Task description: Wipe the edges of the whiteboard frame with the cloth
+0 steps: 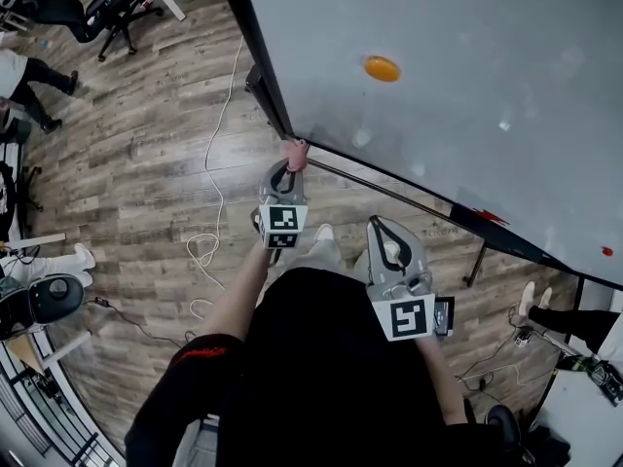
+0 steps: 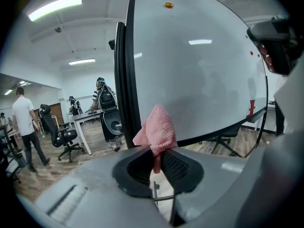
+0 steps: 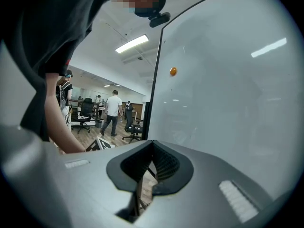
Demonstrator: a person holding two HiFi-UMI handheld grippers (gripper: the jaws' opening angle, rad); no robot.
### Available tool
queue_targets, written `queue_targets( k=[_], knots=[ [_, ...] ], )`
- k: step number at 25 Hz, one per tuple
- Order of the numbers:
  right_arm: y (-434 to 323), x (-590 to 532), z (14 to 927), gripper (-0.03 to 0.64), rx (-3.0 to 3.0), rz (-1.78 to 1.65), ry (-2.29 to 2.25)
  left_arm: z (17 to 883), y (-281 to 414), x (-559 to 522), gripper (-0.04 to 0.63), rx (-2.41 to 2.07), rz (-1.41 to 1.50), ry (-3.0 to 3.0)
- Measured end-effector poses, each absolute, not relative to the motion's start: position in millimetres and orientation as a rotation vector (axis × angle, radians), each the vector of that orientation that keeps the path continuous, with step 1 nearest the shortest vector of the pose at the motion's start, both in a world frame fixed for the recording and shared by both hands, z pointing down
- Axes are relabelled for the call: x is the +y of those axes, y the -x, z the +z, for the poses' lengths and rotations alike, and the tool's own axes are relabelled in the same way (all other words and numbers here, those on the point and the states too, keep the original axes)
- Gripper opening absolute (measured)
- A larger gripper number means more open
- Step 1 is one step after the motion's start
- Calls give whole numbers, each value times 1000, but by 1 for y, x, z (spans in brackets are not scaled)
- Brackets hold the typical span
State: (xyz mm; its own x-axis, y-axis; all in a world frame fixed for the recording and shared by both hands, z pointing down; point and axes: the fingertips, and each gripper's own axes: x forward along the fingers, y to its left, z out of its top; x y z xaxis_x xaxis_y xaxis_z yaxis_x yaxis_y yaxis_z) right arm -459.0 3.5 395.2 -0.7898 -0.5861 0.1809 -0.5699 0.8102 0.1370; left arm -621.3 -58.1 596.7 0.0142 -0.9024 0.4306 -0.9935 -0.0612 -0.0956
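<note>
The whiteboard (image 1: 438,95) has a black frame (image 1: 263,61). Its lower left corner is beside my left gripper (image 1: 290,165). That gripper is shut on a pink cloth (image 1: 295,150), which touches the frame at the corner. In the left gripper view the cloth (image 2: 158,128) sticks up from the left gripper (image 2: 157,149) against the frame's upright edge (image 2: 124,80) and bottom rail. My right gripper (image 1: 383,226) hangs lower, near the person's body, away from the board. In the right gripper view the right gripper (image 3: 152,145) is shut and holds nothing, with the whiteboard (image 3: 228,94) ahead.
An orange magnet (image 1: 382,68) sticks to the board. A red marker (image 1: 484,216) lies on the bottom rail. White cable (image 1: 209,246) loops on the wood floor by the stand. Office chairs (image 1: 112,8) and standing people (image 2: 24,127) are further left.
</note>
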Motion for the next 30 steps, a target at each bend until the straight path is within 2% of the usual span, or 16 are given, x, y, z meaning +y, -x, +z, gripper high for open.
queue_targets(
  k=[6, 30],
  knots=[
    [447, 1, 402, 2, -2741, -62, -962, 637, 638, -56, 31, -1957, 582, -1933],
    [423, 5, 414, 2, -2664, -2, -1064, 664, 627, -75, 31, -1786, 712, -1848]
  ],
)
